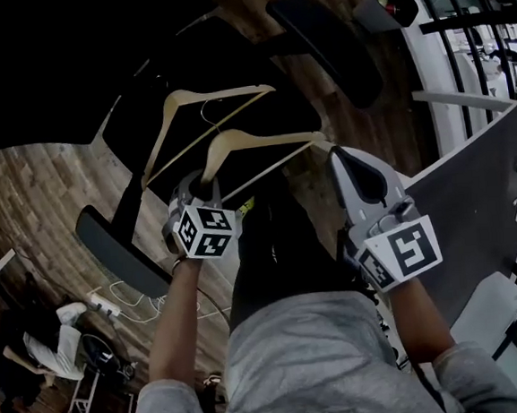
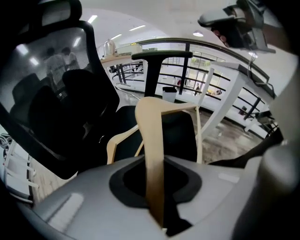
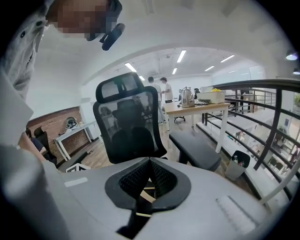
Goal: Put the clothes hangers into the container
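Note:
Two pale wooden hangers show over a black office chair seat [image 1: 262, 97]. The nearer hanger [image 1: 262, 142] is held up between both grippers. My left gripper [image 1: 204, 183] is shut on its left arm; in the left gripper view the wooden arm [image 2: 153, 154] runs up out of the jaws [image 2: 157, 197]. My right gripper [image 1: 333, 152] meets the hanger's right end with its jaws shut [image 3: 149, 164], and strips of wood show in the gap under the tips. The second hanger [image 1: 197, 98], with a metal hook, lies on the seat behind. No container is in view.
The chair's armrests [image 1: 327, 47] [image 1: 118, 251] flank the seat, and its mesh backrest [image 3: 127, 126] stands ahead. A grey partition [image 1: 473, 191] and black railing [image 1: 467, 21] stand to the right. A power strip and cable [image 1: 105, 304] lie on the wooden floor.

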{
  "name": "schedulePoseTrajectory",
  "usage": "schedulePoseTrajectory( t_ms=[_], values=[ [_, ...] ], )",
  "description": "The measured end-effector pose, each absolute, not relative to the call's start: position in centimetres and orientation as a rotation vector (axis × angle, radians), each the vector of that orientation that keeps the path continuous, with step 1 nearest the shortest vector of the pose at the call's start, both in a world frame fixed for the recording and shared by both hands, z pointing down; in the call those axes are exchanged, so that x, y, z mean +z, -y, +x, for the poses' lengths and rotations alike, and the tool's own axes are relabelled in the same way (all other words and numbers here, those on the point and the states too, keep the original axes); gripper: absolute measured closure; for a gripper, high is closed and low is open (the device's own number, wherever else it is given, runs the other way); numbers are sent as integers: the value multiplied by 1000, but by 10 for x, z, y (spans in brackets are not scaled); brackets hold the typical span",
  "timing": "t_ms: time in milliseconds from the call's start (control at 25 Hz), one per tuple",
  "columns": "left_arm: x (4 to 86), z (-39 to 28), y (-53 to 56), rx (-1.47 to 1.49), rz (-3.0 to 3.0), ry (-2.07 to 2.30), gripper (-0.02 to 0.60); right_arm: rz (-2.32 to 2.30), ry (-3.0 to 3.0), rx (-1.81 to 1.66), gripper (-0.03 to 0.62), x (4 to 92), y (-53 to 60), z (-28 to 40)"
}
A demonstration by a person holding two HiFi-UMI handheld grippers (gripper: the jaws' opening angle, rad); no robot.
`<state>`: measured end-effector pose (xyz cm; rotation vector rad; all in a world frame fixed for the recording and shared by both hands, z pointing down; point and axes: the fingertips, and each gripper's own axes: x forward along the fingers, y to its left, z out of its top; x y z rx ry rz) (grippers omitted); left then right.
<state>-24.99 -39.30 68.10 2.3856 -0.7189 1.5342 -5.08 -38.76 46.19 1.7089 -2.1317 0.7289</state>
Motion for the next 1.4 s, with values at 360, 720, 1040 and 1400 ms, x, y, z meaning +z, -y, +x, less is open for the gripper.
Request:
schedulePoseTrajectory(
  t_ms=[360, 720, 1040, 1400],
  values=[
    [605, -247, 381, 1438, 2465, 805, 526, 1820, 2142, 628, 597, 394, 357, -40],
    [531, -246, 374, 1342, 2554, 875, 528, 1990, 2118, 566, 597, 333, 315, -17],
    [462, -233, 379, 1204, 2696, 897, 528, 2156, 2088, 474, 597, 279, 295, 0],
    [434, -213, 356, 1179, 2812, 797, 529, 2328, 2031, 447, 597, 243, 251, 12]
  ],
)
